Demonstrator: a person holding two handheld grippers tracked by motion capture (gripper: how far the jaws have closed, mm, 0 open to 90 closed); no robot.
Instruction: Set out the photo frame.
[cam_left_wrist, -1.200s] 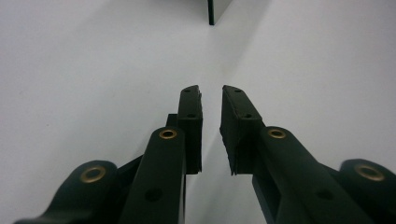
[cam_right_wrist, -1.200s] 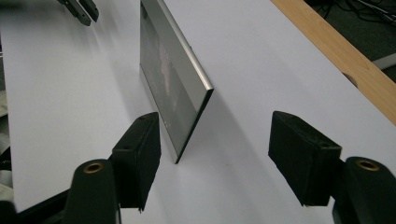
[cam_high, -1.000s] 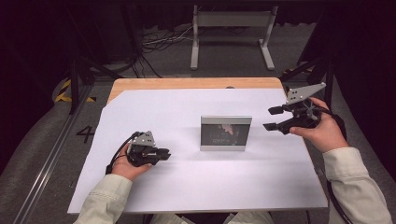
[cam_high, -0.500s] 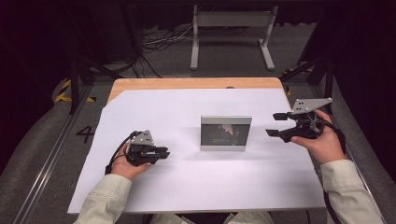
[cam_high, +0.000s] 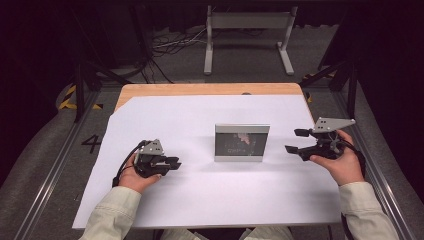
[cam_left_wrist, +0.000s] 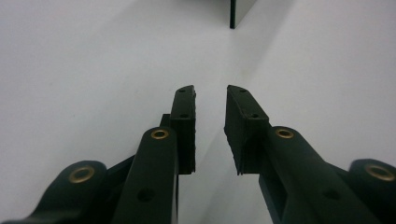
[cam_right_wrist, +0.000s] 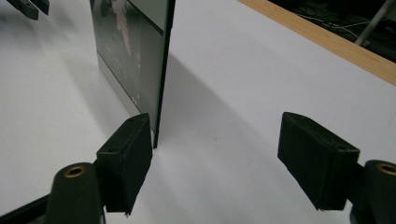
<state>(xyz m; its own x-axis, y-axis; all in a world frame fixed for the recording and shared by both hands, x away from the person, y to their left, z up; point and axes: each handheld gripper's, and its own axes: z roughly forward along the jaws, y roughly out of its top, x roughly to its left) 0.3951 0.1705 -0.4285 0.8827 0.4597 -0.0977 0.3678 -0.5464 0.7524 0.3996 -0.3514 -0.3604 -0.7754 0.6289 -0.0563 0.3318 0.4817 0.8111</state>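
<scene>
1. Right now the white sheet (cam_high: 200, 200) covers most of the tabletop (cam_high: 200, 89), and a strip of bare wood shows along the far edge.
2. Lots of free white space lies around both tools, at the front and at both sides.
3. The mirror (cam_high: 242, 143) stands upright near the middle of the sheet, a bit toward the right.
4. The right tool (cam_high: 298, 141) sits just beside the mirror's right edge, and it points at the mirror.
5. Its jaws are wide apart and have just been opening. Nothing is between them.
6. In the right gripper view, the mirror's thin edge (cam_right_wrist: 161, 70) stands close above one black jaw, but I cannot tell if they touch.
7. The left tool (cam_high: 172, 164) rests low on the sheet, well apart from the mirror, on its left side.
8. Its jaws stand a little apart with only white sheet between them, and they have just been opening too.
9. The mirror is a flat square plate with a shiny dark face and a pale grey band along its bottom.
</scene>
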